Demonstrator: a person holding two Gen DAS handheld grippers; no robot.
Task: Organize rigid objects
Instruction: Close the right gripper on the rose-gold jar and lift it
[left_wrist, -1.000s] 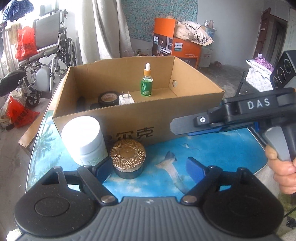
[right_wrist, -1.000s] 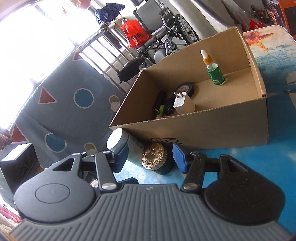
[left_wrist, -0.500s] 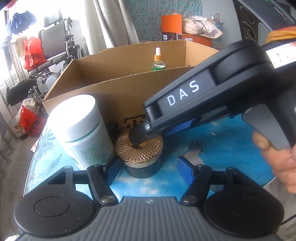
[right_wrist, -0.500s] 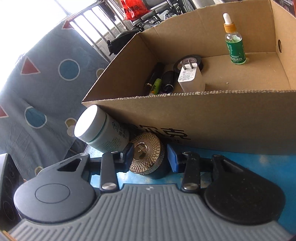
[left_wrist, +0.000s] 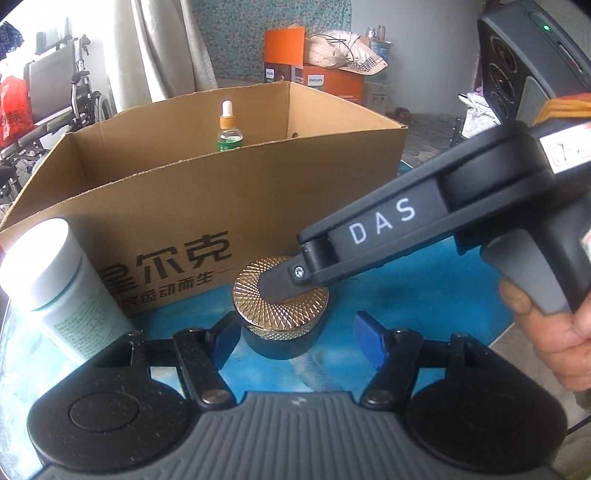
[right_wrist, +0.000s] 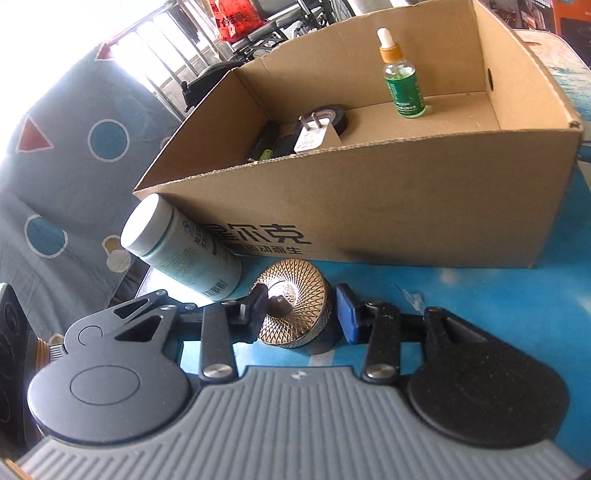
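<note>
A dark jar with a gold textured lid (left_wrist: 280, 310) stands on the blue table in front of a cardboard box (left_wrist: 229, 206). My right gripper (right_wrist: 301, 314) is open with its fingers on either side of the jar (right_wrist: 295, 310); whether they touch it I cannot tell. In the left wrist view the right gripper's body (left_wrist: 388, 240) reaches over the lid. My left gripper (left_wrist: 295, 343) is open and empty just in front of the jar. A white bottle (left_wrist: 59, 284) stands left of the jar. The box (right_wrist: 406, 218) holds a green dropper bottle (right_wrist: 402, 85), a white plug (right_wrist: 312, 134) and a tape roll (right_wrist: 338, 118).
The blue table top (left_wrist: 424, 295) ends close to the right of the grippers. A patterned grey cloth (right_wrist: 55, 166) hangs left of the table. A wheelchair (left_wrist: 55, 99) and an orange carton (left_wrist: 314, 77) stand in the room behind the box.
My right gripper has come down from the right and now straddles the gold-lidded jar. My left gripper has moved closer to the jar and the box.
</note>
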